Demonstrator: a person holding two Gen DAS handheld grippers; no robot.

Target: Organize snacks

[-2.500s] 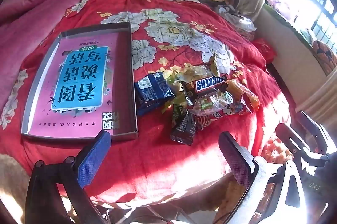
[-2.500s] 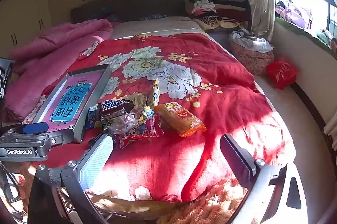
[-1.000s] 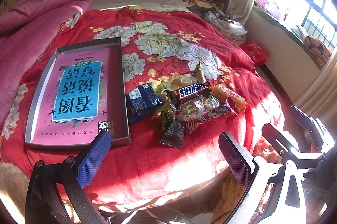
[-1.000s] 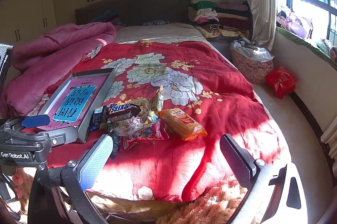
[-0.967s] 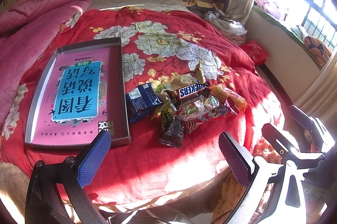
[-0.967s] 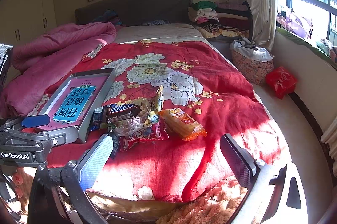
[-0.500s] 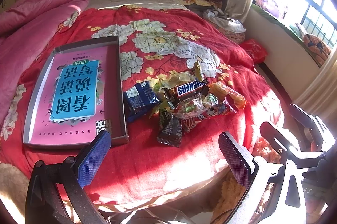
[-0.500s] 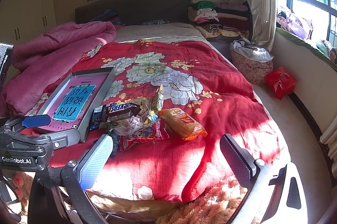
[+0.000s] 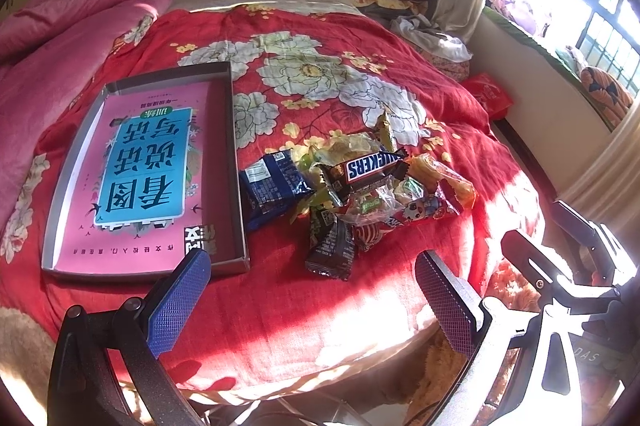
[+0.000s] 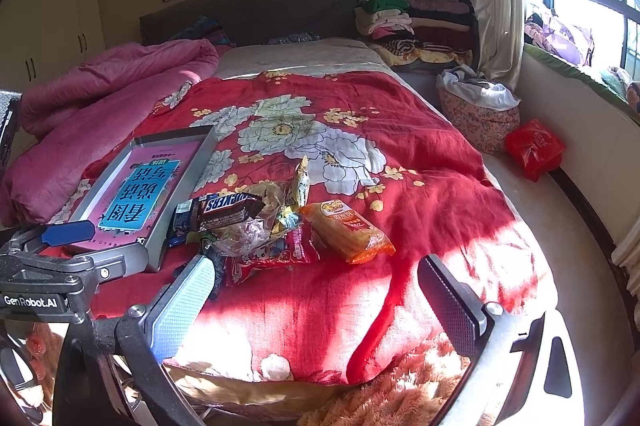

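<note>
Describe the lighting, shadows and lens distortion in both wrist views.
Left wrist view: hard sunlight from the window blows out the quilt's near edge; the tray bows under fisheye curvature. Right wrist view: sun patches glare on the quilt's front, the snack pile sits in shadow, corners vignette black.

Glossy wrappers (image 9: pixel 372 167) (crinkly), cloth bedspread (image 9: pixel 320 37)
</note>
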